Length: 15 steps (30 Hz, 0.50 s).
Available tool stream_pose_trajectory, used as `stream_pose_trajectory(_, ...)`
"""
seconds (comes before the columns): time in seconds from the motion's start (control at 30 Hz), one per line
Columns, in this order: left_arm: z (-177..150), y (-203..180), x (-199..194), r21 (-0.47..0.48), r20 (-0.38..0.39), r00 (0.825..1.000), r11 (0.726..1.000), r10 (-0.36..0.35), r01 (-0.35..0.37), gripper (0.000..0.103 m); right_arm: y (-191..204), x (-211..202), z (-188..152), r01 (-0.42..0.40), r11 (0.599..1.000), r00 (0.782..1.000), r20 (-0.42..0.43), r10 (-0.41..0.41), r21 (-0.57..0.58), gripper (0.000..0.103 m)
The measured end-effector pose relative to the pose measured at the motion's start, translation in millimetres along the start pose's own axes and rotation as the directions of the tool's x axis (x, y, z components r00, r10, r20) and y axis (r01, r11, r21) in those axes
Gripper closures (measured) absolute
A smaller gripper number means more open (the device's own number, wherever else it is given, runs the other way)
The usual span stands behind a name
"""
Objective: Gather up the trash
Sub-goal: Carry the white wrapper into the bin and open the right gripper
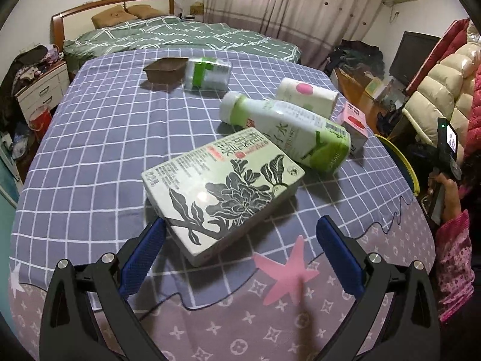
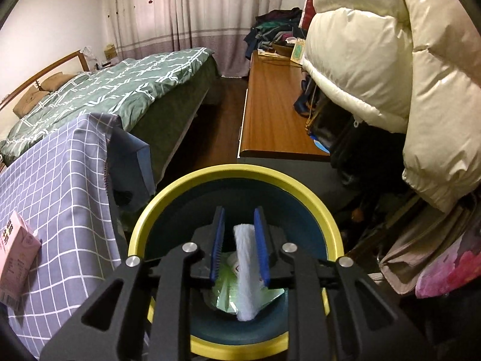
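The left gripper [image 1: 240,234] is being held wide open, low over the grey-blue checked tablecloth [image 1: 99,150], and nothing is being gripped by it. A flat pale green cardboard box with a dark flower print [image 1: 222,192] is lying right ahead of it, one corner poking in between the blue pads [image 1: 141,258] and sitting just beside the left one; whether it's actually being touched can't be told. Further out from the fingers, a white and green plastic bottle with a white cap [image 1: 285,129] is lying on its side against the box's far end. Beyond that, a white paper cup with a pink dot [image 1: 306,96] is tipped over, and a small pink carton [image 1: 354,126] is sitting off to the right near the table edge. Way ahead and a bit left, a brown plastic tray [image 1: 165,70] and a clear jar with a green label [image 1: 207,73] are resting side by side.

The right gripper [image 2: 239,249] is being pointed down into a round dark teal bin with a yellow rim [image 2: 234,171]. Its jaws are only slightly apart, and a crumpled white tissue [image 2: 246,273] is sitting between them, close to the right pad, with its lower end hanging into the bin. Whether it's being pinched or is loose can't be told. Shiny green wrapper trash [image 2: 225,294] is lying at the bottom, below the fingers.
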<state>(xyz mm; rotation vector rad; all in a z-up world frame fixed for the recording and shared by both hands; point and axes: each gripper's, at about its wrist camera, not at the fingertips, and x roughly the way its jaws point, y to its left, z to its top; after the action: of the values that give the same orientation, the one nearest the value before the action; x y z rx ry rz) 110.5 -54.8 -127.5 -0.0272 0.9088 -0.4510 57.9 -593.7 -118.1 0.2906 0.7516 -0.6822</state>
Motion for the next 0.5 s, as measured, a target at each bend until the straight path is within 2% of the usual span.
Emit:
stream_pose_trajectory(0.07,-1,-5,0,0.014,-0.008,1.000,1.000,-0.015,0.015,0.005,0,0,0,-0.001,1.000,1.000,-0.002,0.001,0.001,0.080)
stream_pose_trajectory(0.2,-5,-23,-1,0.056,-0.045,0.993,0.992,-0.107,0.109,0.005,2,1,0,-0.011,1.000,1.000,-0.009,0.011,-0.008,0.079)
stream_pose_trajectory(0.27,-10,-37,-3,0.106,-0.077,0.982,0.978,-0.170,0.178,0.005,2,1,-2,-0.017,1.000,1.000,-0.013,0.017,-0.012,0.079)
stream_pose_trajectory(0.33,-11,-47,-10,0.154,-0.093,0.976,0.966,-0.197,0.210,0.005,4,2,-3,-0.024,1.000,1.000,-0.019,0.024,-0.015,0.079)
stream_pose_trajectory(0.4,-10,-51,-18,0.191,-0.081,0.981,0.964,-0.174,0.187,0.005,5,3,-3,-0.028,0.999,0.999,-0.021,0.028,-0.019,0.079)
stream_pose_trajectory(0.5,3,-45,-26,0.211,-0.046,0.993,0.971,-0.108,0.116,0.005,6,4,-4,-0.033,0.999,0.999,-0.022,0.033,-0.022,0.079)
